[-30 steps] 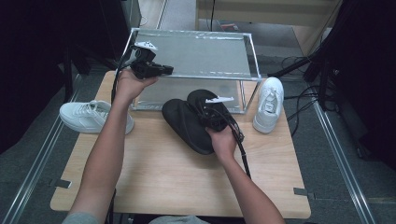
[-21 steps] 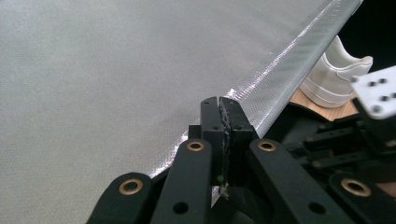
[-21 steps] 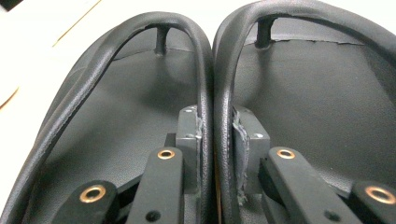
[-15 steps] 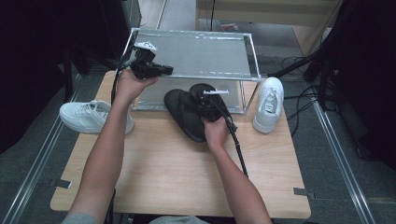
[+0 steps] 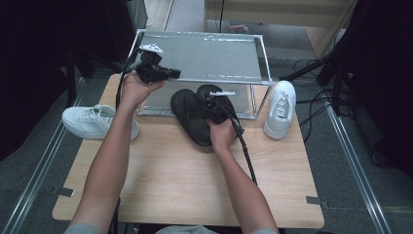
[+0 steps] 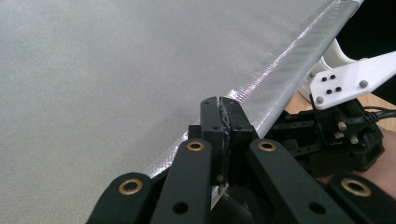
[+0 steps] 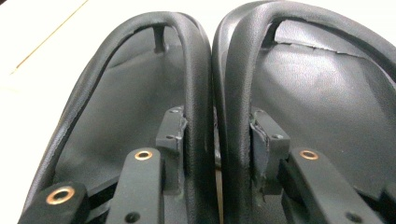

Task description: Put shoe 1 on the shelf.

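Two black slippers lie side by side on the wooden table, their toes under the front edge of a metal rack. My right gripper reaches into them from the near side. In the right gripper view its jaws flank both inner straps, pads touching them. These jaws have just been opening, with the straps still between them. My left gripper hovers over the rack's front left corner. Its jaws are shut on nothing above the grey shelf top.
A white sneaker lies at the table's left edge and another white sneaker stands right of the rack. A black cable trails from the right gripper along the forearm. Dark floor and cables surround the table.
My right hand has pushed the two slippers away from me, up to the rack's front edge. The left gripper has stayed where it was.
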Available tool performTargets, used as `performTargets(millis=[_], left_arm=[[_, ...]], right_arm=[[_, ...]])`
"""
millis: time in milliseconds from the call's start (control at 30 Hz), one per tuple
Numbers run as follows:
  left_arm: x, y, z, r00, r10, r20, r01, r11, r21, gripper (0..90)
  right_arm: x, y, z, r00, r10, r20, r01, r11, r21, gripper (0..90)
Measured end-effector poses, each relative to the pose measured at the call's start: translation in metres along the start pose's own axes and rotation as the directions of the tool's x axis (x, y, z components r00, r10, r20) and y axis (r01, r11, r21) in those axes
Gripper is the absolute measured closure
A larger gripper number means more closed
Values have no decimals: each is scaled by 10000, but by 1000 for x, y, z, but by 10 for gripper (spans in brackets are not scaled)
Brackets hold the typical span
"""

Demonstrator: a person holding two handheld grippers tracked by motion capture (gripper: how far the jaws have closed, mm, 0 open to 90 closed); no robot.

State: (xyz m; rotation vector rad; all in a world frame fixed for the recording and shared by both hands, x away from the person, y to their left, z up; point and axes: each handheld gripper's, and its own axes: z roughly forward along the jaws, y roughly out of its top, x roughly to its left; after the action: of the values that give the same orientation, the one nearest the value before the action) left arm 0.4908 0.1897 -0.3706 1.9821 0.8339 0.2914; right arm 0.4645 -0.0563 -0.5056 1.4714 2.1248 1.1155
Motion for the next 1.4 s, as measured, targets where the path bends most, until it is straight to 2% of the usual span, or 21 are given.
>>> performTargets(millis=[167,267,400,600,867,1000,1067,1133,1267,1400], left_arm=[[0,0,0,10000,-58,-18,58,10000,-19,896],[1,0,0,10000,-61,15,61,10000,-20,896],[2,-1,1,10000,-79,34,80,10000,-42,894],[1,0,1,10000,-43,-2,43,10000,-14,894],[2,-1,1,10000,-64,24,64,10000,-20,894],[2,-1,1,9999,-99,17,99,9999,-48,894],[2,-1,0,10000,-79,-3,79,10000,-24,894],[1,-1,0,10000,-94,-19,94,10000,-22,894],[1,-1,1,10000,-90,-23,90,9999,-44,894],[1,-1,0,10000,-88,-36,88,10000,-38,894]], right_arm=[[2,-1,-5,10000,-84,45,84,10000,-30,541],[2,-1,-11,10000,-50,-46,50,9999,-139,530],[2,-2,-22,9996,-299,-10,299,9994,-148,536],[3,-10,-40,9976,-661,-190,657,9976,-239,553],[5,-28,-63,9941,-804,-723,781,9963,-348,579],[5,-36,-75,9871,-933,-1298,888,9953,-394,630],[7,-39,-79,9796,-1272,-1554,1246,9919,-262,694],[7,-43,-83,9710,-1417,-1927,1402,9899,-214,750],[8,-54,-89,9602,-1663,-2245,1683,9857,-104,864],[6,-68,-92,9545,-1749,-2414,1813,9834,42,900]])
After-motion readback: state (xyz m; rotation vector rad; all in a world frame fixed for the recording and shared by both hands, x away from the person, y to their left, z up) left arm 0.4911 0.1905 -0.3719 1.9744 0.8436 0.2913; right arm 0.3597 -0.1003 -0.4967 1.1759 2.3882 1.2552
